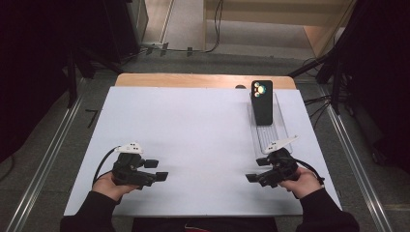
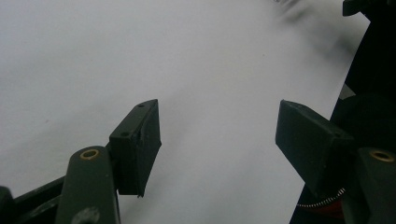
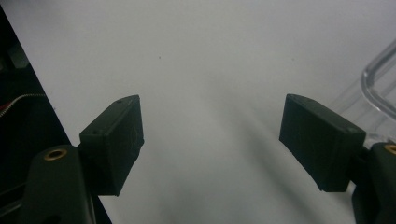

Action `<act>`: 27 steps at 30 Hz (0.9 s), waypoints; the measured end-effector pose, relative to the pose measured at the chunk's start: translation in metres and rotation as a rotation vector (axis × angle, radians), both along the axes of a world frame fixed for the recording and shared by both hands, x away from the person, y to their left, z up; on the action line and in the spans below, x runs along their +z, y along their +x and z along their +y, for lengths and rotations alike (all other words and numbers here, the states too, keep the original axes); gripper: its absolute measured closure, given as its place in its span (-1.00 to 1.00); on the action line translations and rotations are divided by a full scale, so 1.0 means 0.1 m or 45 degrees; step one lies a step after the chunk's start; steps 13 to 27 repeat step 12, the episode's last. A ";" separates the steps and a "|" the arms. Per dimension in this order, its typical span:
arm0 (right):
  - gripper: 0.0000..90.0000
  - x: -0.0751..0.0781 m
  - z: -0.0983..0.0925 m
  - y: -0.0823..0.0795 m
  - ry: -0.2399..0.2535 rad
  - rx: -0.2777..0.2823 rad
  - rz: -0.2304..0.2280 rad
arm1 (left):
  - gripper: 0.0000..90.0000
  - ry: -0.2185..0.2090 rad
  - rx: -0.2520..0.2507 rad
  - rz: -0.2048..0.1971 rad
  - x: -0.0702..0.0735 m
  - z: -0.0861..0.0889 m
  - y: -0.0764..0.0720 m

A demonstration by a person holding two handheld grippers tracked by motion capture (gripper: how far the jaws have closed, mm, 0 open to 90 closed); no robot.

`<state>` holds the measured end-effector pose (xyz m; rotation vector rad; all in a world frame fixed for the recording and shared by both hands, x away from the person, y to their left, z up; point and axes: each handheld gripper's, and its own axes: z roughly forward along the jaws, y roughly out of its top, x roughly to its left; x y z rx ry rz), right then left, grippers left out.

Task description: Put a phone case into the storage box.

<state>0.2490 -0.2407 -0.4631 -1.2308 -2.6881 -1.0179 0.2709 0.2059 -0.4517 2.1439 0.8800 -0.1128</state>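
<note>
I have both grippers low over the near part of the table (image 1: pixel 193 125), whose top is a plain white sheet with a strip of bare wood showing along the far edge. The left gripper (image 1: pixel 162 176) sits near the near left corner, held in my left hand (image 1: pixel 109 186), with its jaws pointing toward the middle of the table; in the left gripper view (image 2: pixel 219 140) its two black pads stand well apart with only white surface between them, so it is open and has hold of nothing. The right gripper (image 1: pixel 251 178) sits near the near right corner in my right hand (image 1: pixel 303 183), jaws pointing inward toward the left gripper; in the right gripper view (image 3: pixel 212 140) its pads are likewise spread wide over bare white table, gripping nothing. The two grippers are well apart from each other, with an open stretch of table between them. Just beyond the right gripper, along the right edge, lies a clear plastic tray (image 1: pixel 280 133), a long narrow one running from near that gripper toward the far right corner; a curved piece of its transparent rim (image 3: pixel 378 79) shows at the right of the right gripper view, just beside the jaw there. A black phone (image 1: pixel 263 108) rests at the far end of that tray, back side up, with its camera lenses toward the far edge. Neither gripper touches the tray or the phone.
</note>
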 end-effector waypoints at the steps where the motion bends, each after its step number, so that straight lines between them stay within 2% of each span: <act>1: -0.56 -0.01 -0.03 -0.01 0.002 0.000 0.002 | -0.32 0.003 -0.002 0.001 0.00 0.01 0.00; 7: -0.56 -0.10 -0.13 -0.06 -0.028 -0.009 0.054 | -0.32 0.006 0.001 -0.004 -0.03 0.03 -0.02; 27: -0.56 -0.12 -0.16 -0.06 -0.031 -0.020 0.058 | -0.32 0.006 -0.005 -0.009 -0.04 0.02 -0.04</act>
